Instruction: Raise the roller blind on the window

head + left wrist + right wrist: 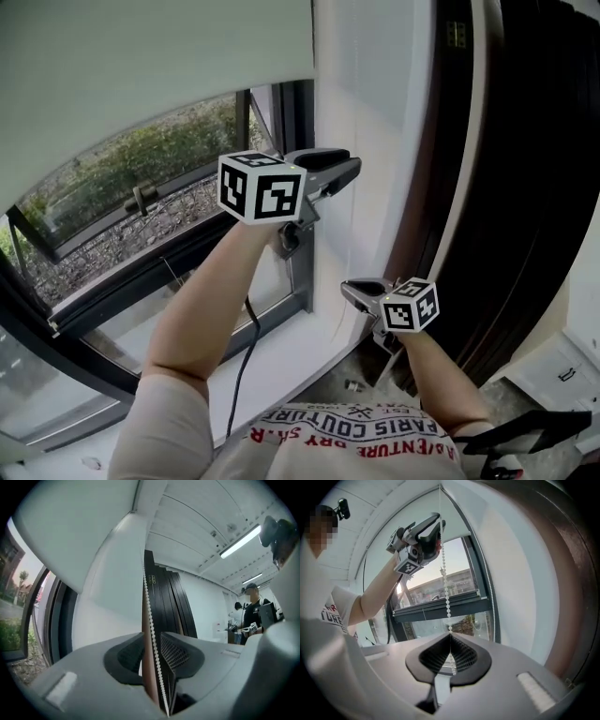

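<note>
My right claw (450, 637) is clamped on the white plastic bead chain (445, 578); I should close the open left claw (152, 641), straddling it higher up, squarely before pulling.

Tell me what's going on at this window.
A person holding a gripper in each hand is working the bead chain of the roller blind. The right gripper, held low, is shut on the bead chain. The left gripper is higher up on the same chain, jaws apart, with the chain running between them but not pinched. The roller blind covers only the top of the window; the lower glass is uncovered.
</note>
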`<state>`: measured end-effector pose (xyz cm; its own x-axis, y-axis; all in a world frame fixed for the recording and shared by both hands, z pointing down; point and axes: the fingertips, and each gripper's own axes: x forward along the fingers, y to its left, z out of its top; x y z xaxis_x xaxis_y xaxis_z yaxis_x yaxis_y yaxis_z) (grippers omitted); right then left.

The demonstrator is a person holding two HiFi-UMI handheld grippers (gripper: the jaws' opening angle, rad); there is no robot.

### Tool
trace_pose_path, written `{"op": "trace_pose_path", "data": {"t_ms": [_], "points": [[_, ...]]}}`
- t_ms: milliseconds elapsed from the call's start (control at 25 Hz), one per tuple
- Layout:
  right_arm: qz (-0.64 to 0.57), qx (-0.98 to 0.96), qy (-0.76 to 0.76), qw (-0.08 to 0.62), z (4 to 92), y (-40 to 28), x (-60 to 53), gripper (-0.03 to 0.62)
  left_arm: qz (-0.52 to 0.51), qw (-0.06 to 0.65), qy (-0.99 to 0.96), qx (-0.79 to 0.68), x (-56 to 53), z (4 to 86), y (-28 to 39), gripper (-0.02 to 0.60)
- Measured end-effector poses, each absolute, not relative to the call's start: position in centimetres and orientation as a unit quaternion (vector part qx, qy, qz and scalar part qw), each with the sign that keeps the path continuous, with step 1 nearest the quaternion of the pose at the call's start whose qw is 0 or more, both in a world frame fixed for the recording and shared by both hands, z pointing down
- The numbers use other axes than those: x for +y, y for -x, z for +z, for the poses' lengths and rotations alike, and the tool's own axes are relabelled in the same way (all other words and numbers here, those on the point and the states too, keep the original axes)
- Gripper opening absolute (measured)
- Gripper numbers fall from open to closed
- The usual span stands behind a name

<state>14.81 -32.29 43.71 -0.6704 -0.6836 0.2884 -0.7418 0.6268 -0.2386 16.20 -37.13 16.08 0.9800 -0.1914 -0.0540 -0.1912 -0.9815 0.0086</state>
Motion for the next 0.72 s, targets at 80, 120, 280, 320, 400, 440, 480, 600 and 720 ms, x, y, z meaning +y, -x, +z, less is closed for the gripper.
{"op": "trace_pose_path", "data": {"t_ms": [80, 120, 280, 320, 400, 440, 480, 600, 720], "points": [[0.172, -0.897, -0.398, 0.085, 43.7, -14.9, -32.3, 0.008, -0.032, 0.005, -0.997, -0.077, -36.5, 14.7, -16.7, 0.114], [0.173, -0.897, -0.398, 0.085, 43.7, -14.9, -32.3, 0.008, -0.030, 0.001, -0.997, -0.073, -36.2, 14.2, -16.8, 0.114], [0.173, -0.897, -0.398, 0.091, 43.8, -14.6, -32.1, 0.008, -0.014, -0.001, -0.997, -0.080, -36.2, 14.0, -17.2, 0.109], [0.173, -0.896, -0.397, 0.093, 43.9, -14.5, -32.1, 0.008, -0.010, 0.001, -0.997, -0.081, -36.2, 14.2, -17.3, 0.107], [0.174, -0.896, -0.398, 0.093, 44.0, -14.4, -32.0, 0.008, -0.004, -0.001, -0.996, -0.087, -36.2, 14.3, -17.4, 0.030], [0.174, -0.896, -0.398, 0.093, 44.0, -14.4, -32.0, 0.008, -0.003, -0.002, -0.996, -0.089, -36.2, 14.3, -17.5, 0.018], [0.174, -0.896, -0.399, 0.093, 44.0, -14.4, -32.0, 0.008, -0.002, -0.002, -0.996, -0.087, -36.1, 14.3, -17.5, 0.015], [0.175, -0.895, -0.400, 0.090, 44.1, -14.3, -32.0, 0.008, 0.003, 0.002, -0.997, -0.075, -35.7, 14.4, -17.6, 0.008], [0.176, -0.895, -0.401, 0.086, 44.1, -14.2, -32.1, 0.008, 0.018, -0.005, -0.997, -0.073, -35.7, 14.6, -17.7, 0.006]]}}
